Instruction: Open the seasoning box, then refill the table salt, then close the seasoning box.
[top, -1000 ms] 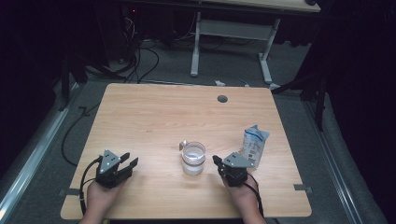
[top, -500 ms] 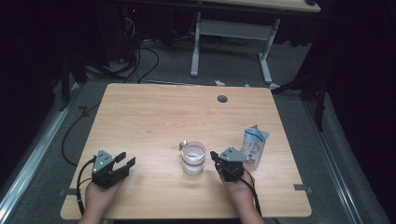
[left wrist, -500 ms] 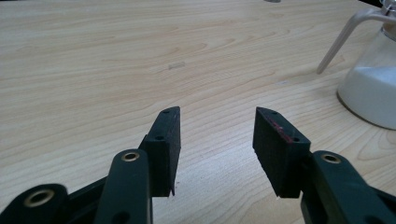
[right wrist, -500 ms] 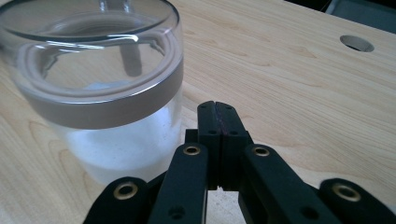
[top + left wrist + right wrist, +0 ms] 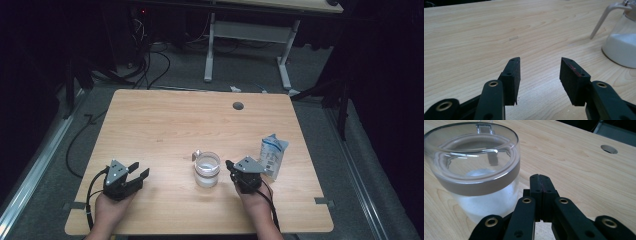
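The jar of white powder stands upright in the near middle of the counter, between your two hands, its clear lid on and a small spout or handle sticking out at its far-left side.

Starting at the left, your left gripper rests near the front edge with its fingers spread apart and empty, aimed toward the jar, which sits well off to its right; that reads as a hand parked in readiness, not committed. Bare wood lies between it and the jar, so you have free room to slide in from that side.

Just beside the jar on the right, your right gripper has its fingers pressed together on nothing, tips close to the glass wall but apart from it. To take the jar, I judge you would need to spread them first.

Farther right, a soft packet stands near the right gripper, so that side is tighter. The far half of the counter is open, apart from a cable hole.
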A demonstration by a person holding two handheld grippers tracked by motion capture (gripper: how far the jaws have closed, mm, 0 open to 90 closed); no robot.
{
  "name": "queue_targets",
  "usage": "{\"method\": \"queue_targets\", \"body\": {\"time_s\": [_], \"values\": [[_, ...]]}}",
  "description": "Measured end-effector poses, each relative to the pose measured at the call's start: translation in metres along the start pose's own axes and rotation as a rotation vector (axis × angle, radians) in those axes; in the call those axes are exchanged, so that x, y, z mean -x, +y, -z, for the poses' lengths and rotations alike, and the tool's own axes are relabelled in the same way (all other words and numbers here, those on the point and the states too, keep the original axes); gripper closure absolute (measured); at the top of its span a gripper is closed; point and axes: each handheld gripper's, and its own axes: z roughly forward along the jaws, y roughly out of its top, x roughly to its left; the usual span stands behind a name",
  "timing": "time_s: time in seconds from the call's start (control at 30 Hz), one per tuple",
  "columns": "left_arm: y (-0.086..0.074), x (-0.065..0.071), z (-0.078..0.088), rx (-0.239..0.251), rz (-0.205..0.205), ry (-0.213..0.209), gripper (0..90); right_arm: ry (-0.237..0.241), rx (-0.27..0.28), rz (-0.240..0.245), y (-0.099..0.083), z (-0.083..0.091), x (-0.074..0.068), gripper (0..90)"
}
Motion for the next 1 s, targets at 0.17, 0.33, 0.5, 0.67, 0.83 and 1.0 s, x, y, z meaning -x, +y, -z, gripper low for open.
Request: {"method": "queue_targets", "body": {"time_s": [0.17,0.33,0.5,0.67,0.83,1.0], "values": [[-0.002,-0.007,0.002,-0.001,0.029,0.012,51.5,0.003,0.012,-0.003,0.001,-0.006,0.000,90.0],[-0.003,-0.009,0.004,0.000,0.028,0.020,51.5,0.011,0.021,-0.006,0.002,-0.011,0.000,90.0],[-0.004,-0.011,0.005,0.002,0.036,0.021,51.6,0.025,0.017,0.003,0.001,-0.014,-0.006,90.0],[-0.003,-0.013,0.007,0.006,0.038,0.035,51.7,0.028,0.022,0.006,0.001,-0.013,-0.008,90.0],[-0.004,-0.015,0.009,0.003,0.044,0.037,51.8,0.030,0.019,0.004,-0.001,-0.010,-0.011,90.0],[-0.004,-0.017,0.010,0.010,0.053,0.046,51.8,0.038,0.025,0.012,-0.002,-0.007,-0.015,90.0]]}}
